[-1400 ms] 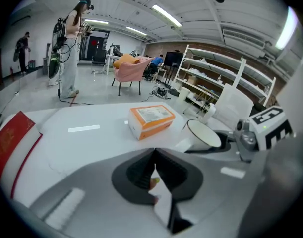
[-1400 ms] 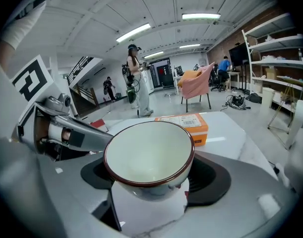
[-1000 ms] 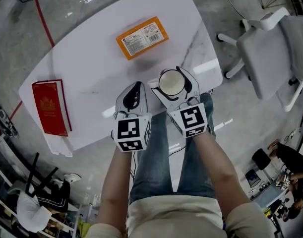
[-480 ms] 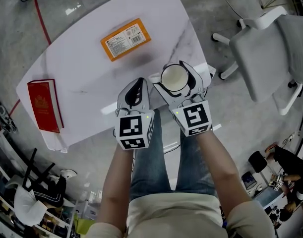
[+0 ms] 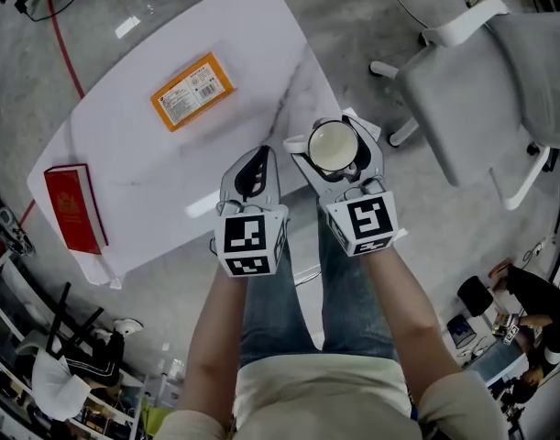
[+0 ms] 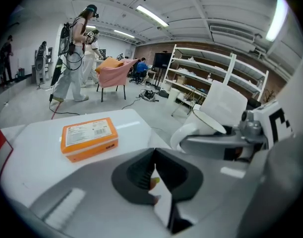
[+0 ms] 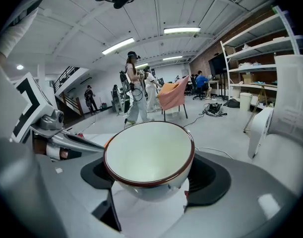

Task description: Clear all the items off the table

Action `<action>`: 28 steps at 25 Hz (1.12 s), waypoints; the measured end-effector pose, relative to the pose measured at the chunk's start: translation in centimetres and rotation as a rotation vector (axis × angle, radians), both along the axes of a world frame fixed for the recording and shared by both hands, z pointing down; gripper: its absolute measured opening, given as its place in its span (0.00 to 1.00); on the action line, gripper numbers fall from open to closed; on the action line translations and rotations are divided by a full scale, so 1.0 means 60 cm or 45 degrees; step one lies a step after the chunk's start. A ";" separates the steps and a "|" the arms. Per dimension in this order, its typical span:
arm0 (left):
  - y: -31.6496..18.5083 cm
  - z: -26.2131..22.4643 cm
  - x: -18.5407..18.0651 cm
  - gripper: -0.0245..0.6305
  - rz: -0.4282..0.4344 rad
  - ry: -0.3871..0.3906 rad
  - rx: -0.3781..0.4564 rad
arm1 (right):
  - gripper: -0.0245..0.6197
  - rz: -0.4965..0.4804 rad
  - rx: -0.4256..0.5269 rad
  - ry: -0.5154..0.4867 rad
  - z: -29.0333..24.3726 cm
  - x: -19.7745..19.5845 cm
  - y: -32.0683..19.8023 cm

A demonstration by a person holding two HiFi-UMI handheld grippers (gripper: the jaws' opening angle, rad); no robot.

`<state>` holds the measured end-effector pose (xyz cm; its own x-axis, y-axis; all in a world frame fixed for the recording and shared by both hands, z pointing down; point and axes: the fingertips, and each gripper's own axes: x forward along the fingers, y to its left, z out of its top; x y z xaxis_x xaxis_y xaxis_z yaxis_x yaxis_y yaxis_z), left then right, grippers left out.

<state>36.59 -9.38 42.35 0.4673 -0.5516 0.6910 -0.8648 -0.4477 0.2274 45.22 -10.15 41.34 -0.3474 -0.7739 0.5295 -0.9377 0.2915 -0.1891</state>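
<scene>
The right hand-held gripper grasps a white bowl with a dark red rim, upright, by the table's near edge. The left hand-held gripper is clenched, empty. An orange box and a red book lie on the table.

1. On the head view I look down on a grey concrete floor, with a red cable trailing across it.
2. A white, faintly veined desk stands there, and a grey office chair is near its right end.
3. The left gripper view gives me white metal shelving against a brick wall.
4. Long strip lights run along the white ceiling.
5. A pink-draped chair stands on the open floor.
6. On the right gripper view, a staircase rises at far left.
</scene>
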 end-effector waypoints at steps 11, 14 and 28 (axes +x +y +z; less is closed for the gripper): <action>-0.005 0.002 0.160 0.05 0.063 0.021 -0.008 | 0.66 0.095 0.000 0.026 -0.008 0.174 0.011; 0.000 0.003 0.207 0.05 0.089 0.018 -0.013 | 0.66 0.124 0.005 0.029 -0.012 0.221 0.015; 0.009 0.011 0.383 0.05 0.199 0.018 -0.011 | 0.66 0.255 0.004 0.034 -0.003 0.400 0.041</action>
